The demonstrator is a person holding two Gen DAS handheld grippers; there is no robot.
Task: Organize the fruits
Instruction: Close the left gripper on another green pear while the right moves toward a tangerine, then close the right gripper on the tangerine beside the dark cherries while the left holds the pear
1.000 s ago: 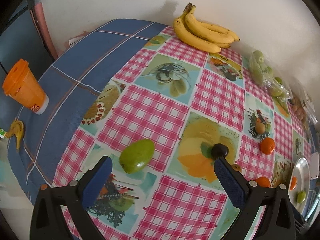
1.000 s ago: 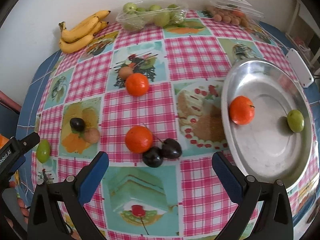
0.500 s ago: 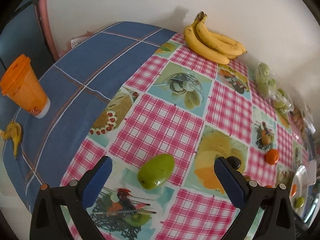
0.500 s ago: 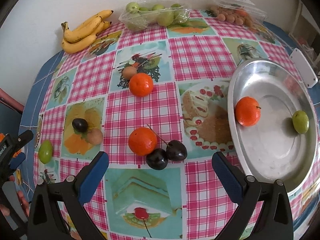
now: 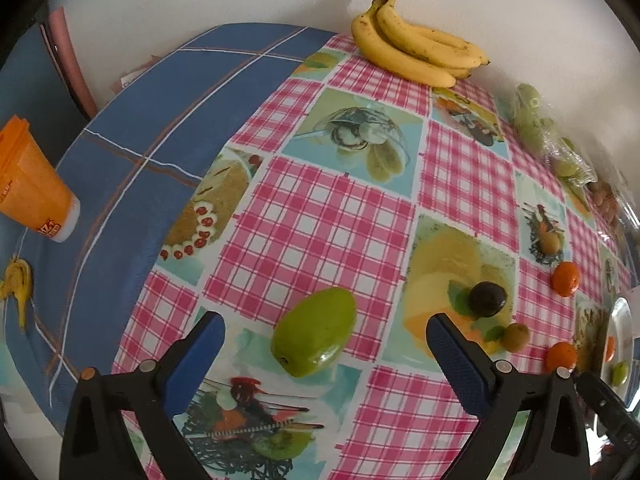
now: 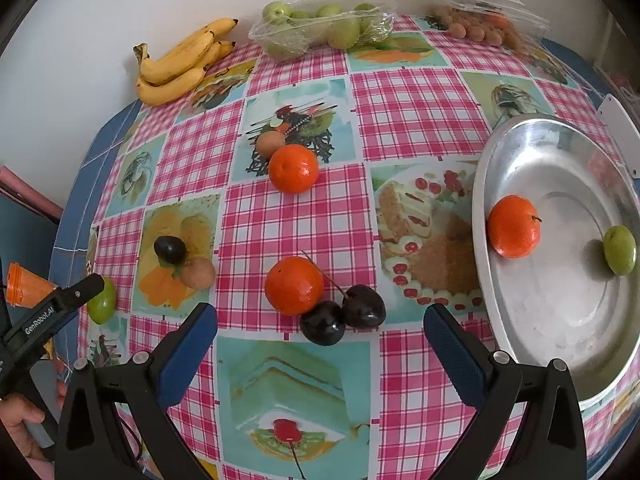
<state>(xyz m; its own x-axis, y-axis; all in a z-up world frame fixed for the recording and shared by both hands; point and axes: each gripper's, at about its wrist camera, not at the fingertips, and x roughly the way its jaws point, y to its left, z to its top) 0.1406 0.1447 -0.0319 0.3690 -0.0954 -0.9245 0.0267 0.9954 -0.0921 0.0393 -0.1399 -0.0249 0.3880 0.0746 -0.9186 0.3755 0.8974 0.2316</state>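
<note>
My left gripper is open, its blue pads either side of a green mango that lies on the checked tablecloth; the mango also shows in the right wrist view. My right gripper is open and empty, just short of two dark plums and an orange. A metal tray at the right holds an orange and a small green fruit. Another orange, a brown fruit, a dark plum and a tan fruit lie loose.
Bananas lie at the back by the wall, with a bag of green fruits and a clear box of small fruits. An orange cup and a banana peel sit on the blue cloth at left.
My left gripper has moved forward and left, so the mango now sits between its open fingers. My right gripper has drifted slightly closer to the plums and orange.
</note>
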